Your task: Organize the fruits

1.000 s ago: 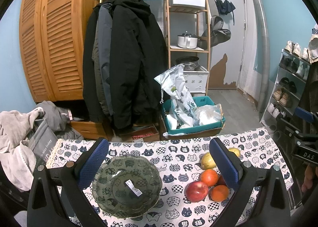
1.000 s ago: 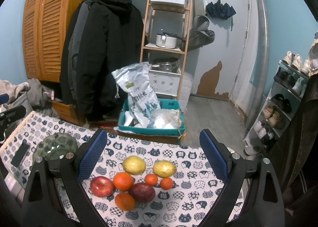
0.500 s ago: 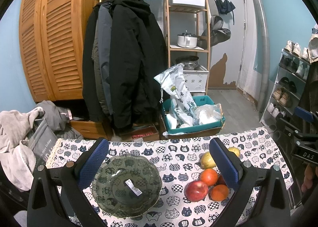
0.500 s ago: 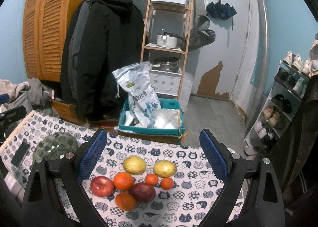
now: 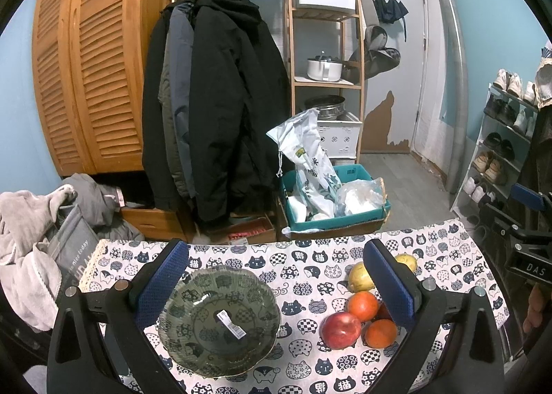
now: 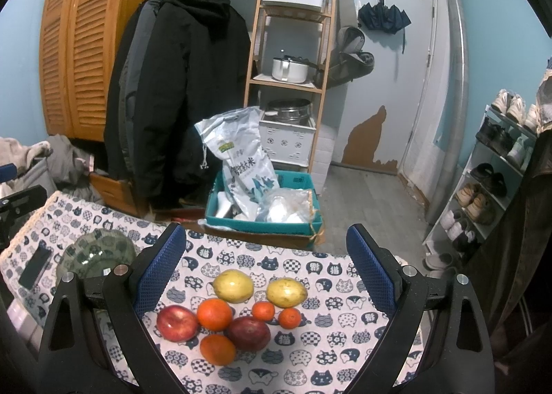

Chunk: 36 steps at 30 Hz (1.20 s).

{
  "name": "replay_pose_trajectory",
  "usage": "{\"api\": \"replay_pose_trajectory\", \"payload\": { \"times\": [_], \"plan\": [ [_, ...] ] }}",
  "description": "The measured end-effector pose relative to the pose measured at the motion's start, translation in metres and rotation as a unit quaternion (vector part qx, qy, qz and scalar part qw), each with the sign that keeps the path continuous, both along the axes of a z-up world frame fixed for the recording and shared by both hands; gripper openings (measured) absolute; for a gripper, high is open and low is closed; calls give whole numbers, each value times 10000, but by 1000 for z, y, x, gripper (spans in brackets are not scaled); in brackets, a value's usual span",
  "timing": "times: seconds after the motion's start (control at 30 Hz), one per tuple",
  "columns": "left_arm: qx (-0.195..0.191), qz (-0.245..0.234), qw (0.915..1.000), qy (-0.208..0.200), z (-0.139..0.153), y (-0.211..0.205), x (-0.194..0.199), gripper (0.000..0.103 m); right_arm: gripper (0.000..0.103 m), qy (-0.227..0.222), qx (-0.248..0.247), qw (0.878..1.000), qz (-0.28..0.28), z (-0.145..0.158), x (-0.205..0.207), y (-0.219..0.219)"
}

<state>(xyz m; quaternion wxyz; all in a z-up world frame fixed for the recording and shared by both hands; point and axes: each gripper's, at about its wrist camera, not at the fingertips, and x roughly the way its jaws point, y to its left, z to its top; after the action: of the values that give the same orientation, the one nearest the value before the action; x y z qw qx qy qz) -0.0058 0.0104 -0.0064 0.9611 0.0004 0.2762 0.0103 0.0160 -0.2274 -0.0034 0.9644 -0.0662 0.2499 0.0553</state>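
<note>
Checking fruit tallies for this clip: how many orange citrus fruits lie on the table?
4, all in the right wrist view: a large one beside the red apple, another nearest the camera, and two small ones below the right yellow fruit. None seems hidden.

A table point(image 6: 345, 352) under a white cloth printed with navy cat faces carries it all. Toward the left edge sits a green ribbed glass bowl point(image 5: 220, 321), with a dark flat phone point(image 6: 34, 268) beside it. Toward the right edge: two yellow round fruits point(image 6: 233, 285), two red apples point(image 6: 177, 322), four oranges point(image 6: 214, 314), clustered.
</note>
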Motion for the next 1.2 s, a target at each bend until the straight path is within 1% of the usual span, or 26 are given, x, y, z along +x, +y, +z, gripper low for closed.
{"api": "replay_pose_trajectory", "payload": {
  "times": [0.2,0.33,0.43,0.5,0.63,0.7,0.9,1.07,1.2],
  "plan": [
    [27,-30,9999,118,-12,1,1,102,93,106,81,9999,20,-11,-3,5],
    [-11,-112,9993,350,-23,-2,10,102,93,238,133,9996,9,-18,1,1],
    [-42,-155,9984,546,-32,-6,18,102,93,432,133,9990,-31,-24,10,-6],
    [-67,-190,9975,677,-40,-8,22,102,93,640,176,9978,-42,-34,15,-10],
    [-276,-303,9930,1111,-60,-11,35,102,93,1123,217,9934,-69,-57,29,-12],
    [-295,-314,9915,1224,-67,-12,39,102,92,1387,212,9901,-96,-71,36,-13],
    [-132,-350,9853,1670,-96,-25,56,102,92,2030,316,9786,-132,-105,49,-15],
    [-71,-413,9759,2143,-127,-36,71,102,92,2516,359,9671,-134,-132,60,-14],
    [-16,-407,9700,2397,-147,-42,80,102,92,2866,326,9573,-198,-155,68,-15]
  ]
}}
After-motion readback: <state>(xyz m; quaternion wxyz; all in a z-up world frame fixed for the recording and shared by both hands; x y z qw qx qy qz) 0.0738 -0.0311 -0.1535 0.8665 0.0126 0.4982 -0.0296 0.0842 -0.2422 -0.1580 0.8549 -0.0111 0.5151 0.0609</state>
